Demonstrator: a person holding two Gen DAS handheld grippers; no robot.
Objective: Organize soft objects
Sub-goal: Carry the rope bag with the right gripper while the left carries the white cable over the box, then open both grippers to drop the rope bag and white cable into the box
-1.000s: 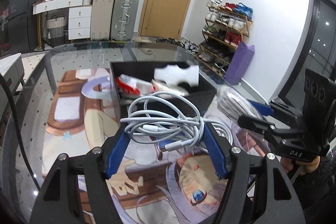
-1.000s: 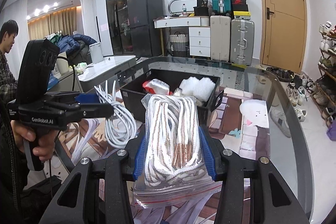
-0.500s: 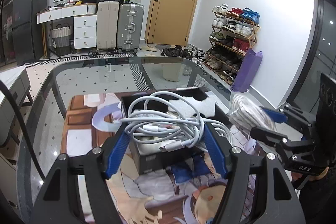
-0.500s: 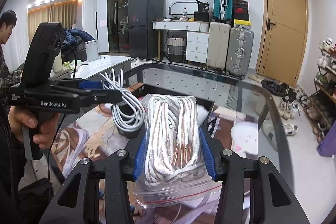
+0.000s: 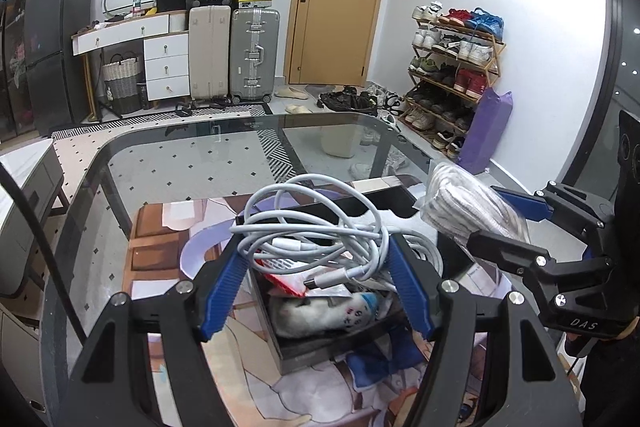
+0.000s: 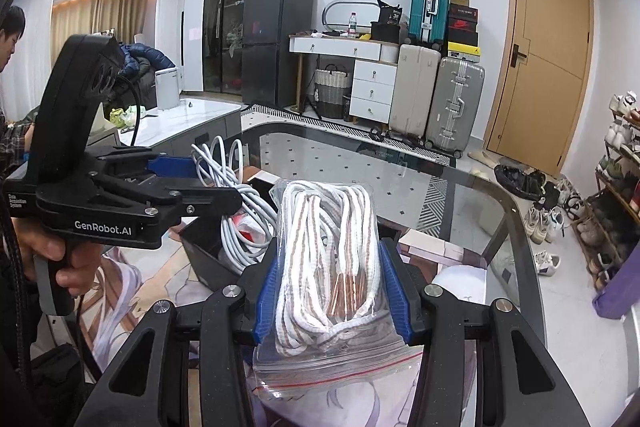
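Observation:
My left gripper (image 5: pixel 316 259) is shut on a coiled white cable (image 5: pixel 312 227) and holds it right above the black storage box (image 5: pixel 320 351). The box holds a red-and-white packet (image 5: pixel 288 277) and a white soft toy (image 5: pixel 320 311). My right gripper (image 6: pixel 332 267) is shut on a clear zip bag of white-and-brown rope (image 6: pixel 332 247), held over the box's right side; the bag also shows in the left wrist view (image 5: pixel 472 211). The cable (image 6: pixel 236 211) and the left gripper (image 6: pixel 224 201) show at the left of the right wrist view.
The box stands on a printed mat (image 5: pixel 160 239) on a glass table (image 5: pixel 192 163). Suitcases (image 5: pixel 252 55), drawers, a door and a shoe rack (image 5: pixel 452 67) stand beyond. A person (image 6: pixel 8 35) sits at far left.
Both grippers have moved forward and up over the black box with their loads. The box now lies directly under the cable; the rope bag has come close beside it.

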